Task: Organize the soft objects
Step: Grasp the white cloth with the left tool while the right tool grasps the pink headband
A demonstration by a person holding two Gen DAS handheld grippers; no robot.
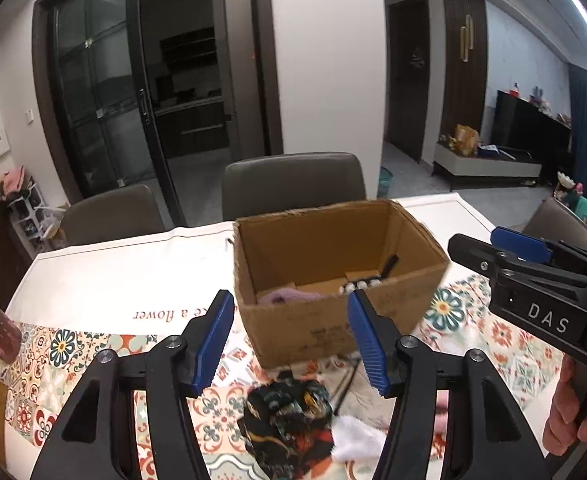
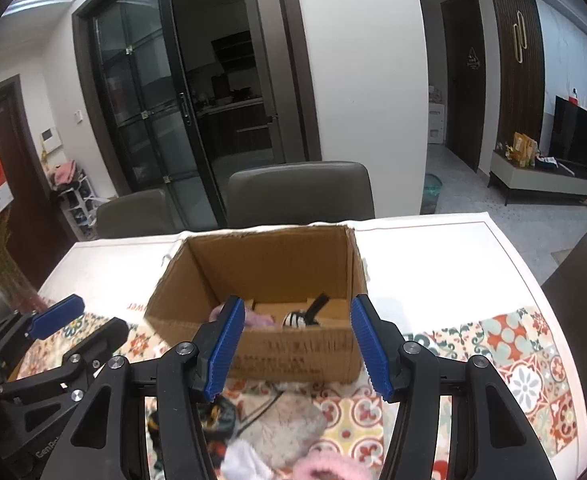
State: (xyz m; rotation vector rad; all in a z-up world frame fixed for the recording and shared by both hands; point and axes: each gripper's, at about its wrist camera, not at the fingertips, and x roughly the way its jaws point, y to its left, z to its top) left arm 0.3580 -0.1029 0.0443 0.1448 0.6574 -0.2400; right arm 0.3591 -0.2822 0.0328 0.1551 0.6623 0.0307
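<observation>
Both the left gripper [image 1: 289, 336] and right gripper [image 2: 293, 346] have their fingers spread with nothing between them. Low in the frames, soft items [image 1: 289, 428] lie on the worktop [image 2: 453, 264], partly hidden. Centre frame, the cardboard box [image 2: 269, 264] holds a pale purple cloth [image 1: 283, 297], half hidden by its wall.

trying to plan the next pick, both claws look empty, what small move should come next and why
Probably lower the left claw onto the dark patterned cloth lying just below it on the tablecloth. Both it and the right claw stand open with nothing between the pads. The cardboard box already holds a lilac item and a striped one, while a white fluffy piece and others wait outside.
</observation>
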